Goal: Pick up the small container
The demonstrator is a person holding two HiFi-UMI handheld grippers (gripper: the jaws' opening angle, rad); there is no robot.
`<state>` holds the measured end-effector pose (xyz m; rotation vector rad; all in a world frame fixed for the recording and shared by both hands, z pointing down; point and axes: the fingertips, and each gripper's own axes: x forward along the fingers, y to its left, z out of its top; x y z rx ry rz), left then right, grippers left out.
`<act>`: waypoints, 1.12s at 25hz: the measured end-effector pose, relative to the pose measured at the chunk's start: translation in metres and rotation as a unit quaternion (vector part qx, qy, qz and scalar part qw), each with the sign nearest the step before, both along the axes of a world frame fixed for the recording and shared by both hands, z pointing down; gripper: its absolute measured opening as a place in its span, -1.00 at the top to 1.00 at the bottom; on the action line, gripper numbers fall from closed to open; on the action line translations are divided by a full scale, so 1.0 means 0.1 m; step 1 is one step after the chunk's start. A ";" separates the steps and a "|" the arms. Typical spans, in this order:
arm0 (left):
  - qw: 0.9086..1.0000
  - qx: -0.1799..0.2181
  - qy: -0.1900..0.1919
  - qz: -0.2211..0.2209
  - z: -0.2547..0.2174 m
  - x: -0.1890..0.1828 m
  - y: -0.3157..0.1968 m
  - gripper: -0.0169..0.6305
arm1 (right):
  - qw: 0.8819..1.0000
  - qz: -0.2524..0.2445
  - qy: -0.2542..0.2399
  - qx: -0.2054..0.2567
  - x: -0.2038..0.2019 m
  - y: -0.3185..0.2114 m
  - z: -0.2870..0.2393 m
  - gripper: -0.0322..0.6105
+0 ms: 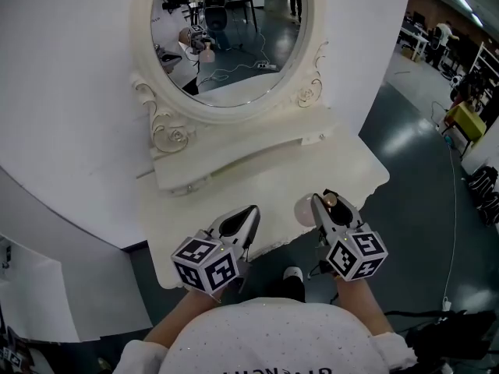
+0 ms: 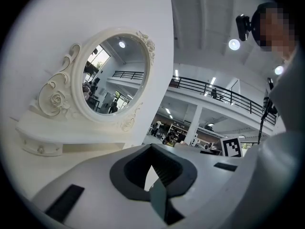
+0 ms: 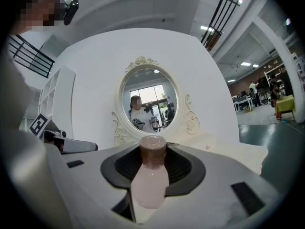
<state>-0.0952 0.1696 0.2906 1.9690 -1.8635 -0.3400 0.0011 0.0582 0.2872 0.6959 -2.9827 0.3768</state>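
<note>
**Right gripper holds container; left gripper closed and empty**

Fingers: the right gripper (image 3: 152,146) has its jaws part-way open and clamped on the small container (image 3: 151,178), a pale pink plastic bottle with a brown cap (image 3: 152,149). The dark pads press on the bottle's two sides, with the cap at the far end. The left gripper (image 2: 153,149) has its jaws brought together at the tips, with nothing between them.

Position: in the head view the right gripper (image 1: 323,201) and the small container (image 1: 304,211) are over the front edge of the white scallop-edged dressing table (image 1: 355,170). The left gripper (image 1: 251,211) is beside it over the same edge, the two well apart.

Surroundings: an oval mirror in an ornate white frame (image 1: 234,37) stands at the back of the table, facing both grippers. Grey floor (image 1: 413,201) lies to the right.
</note>
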 end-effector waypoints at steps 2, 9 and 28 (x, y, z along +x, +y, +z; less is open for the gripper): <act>1.000 -0.008 0.004 0.001 0.09 0.02 0.08 0.94 | 1.000 0.003 -0.004 0.001 0.02 0.09 0.04 0.48; 1.000 -0.021 0.021 0.011 0.26 0.08 0.19 0.94 | 1.000 0.005 -0.004 0.000 0.08 0.29 0.12 0.48; 0.999 -0.034 0.031 0.025 0.42 0.12 0.20 0.94 | 1.000 0.009 0.021 -0.004 0.16 0.36 0.31 0.48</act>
